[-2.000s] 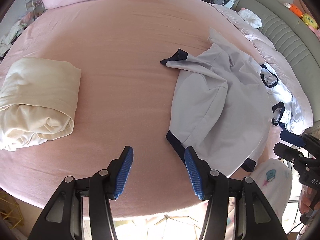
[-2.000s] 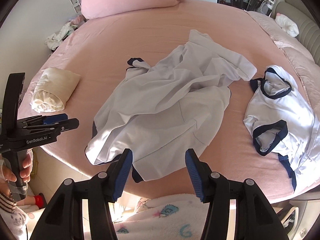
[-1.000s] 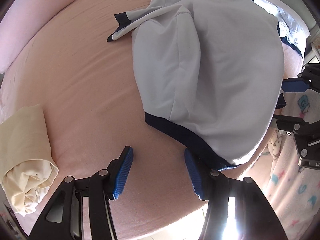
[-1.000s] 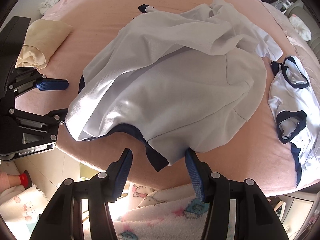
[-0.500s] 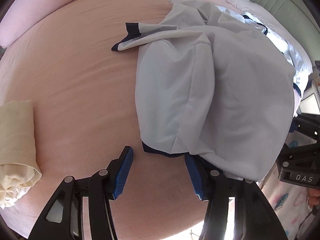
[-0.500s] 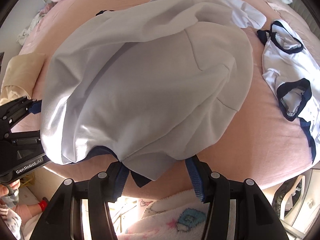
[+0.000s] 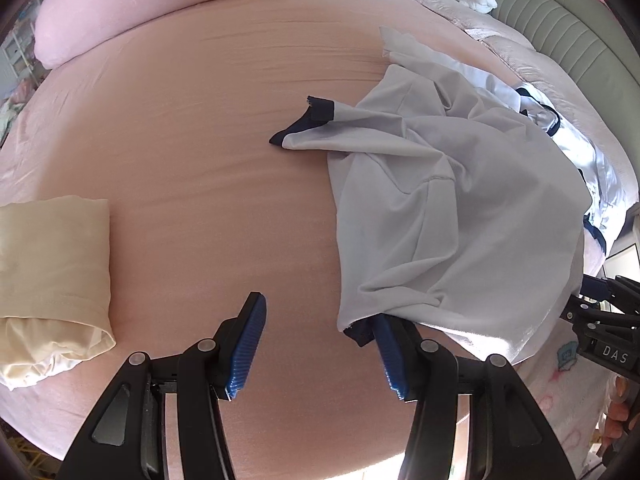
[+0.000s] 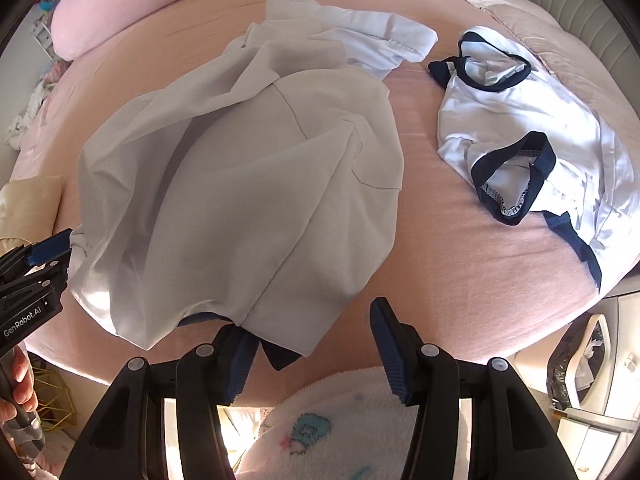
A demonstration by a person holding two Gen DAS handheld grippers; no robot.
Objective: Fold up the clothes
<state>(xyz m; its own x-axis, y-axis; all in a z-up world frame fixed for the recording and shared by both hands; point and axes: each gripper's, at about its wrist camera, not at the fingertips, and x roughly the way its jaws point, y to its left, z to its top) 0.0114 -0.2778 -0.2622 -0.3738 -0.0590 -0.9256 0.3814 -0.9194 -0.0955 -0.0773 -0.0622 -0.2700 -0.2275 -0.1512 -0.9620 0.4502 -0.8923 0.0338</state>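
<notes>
Two garments lie on the pink bed (image 7: 208,168) ahead of me. Through my left wrist camera, my left tongs (image 7: 320,344) stand wide apart, gripping nothing, low over the near edge of the bed at 6 o'clock. The grey shirt (image 7: 452,216) with navy trim sprawls crumpled from the centre out toward 4 o'clock; its navy hem corner drapes against the inner face of my right-hand blue pad (image 7: 390,356), while the other pad is clear of it. One navy-cuffed sleeve (image 7: 308,128) reaches toward the bed's middle. A folded cream garment (image 7: 52,276) sits at 9 o'clock, well apart from the shirt. A pink pillow (image 7: 140,4) lies at 11 o'clock, and my right tongs show at the 4 o'clock edge, just past the shirt.

Through my right wrist camera, my right tongs (image 8: 312,348) are likewise spread open and hold nothing. The grey shirt (image 8: 248,184) fills the centre, its navy hem lying over the left-hand pad (image 8: 240,360) at 7 o'clock; the right-hand pad is bare. A white shirt with navy collar and cuffs (image 8: 520,136) lies at 2 o'clock, near the grey one. My left tongs sit at 9 o'clock beside the grey shirt's edge.
</notes>
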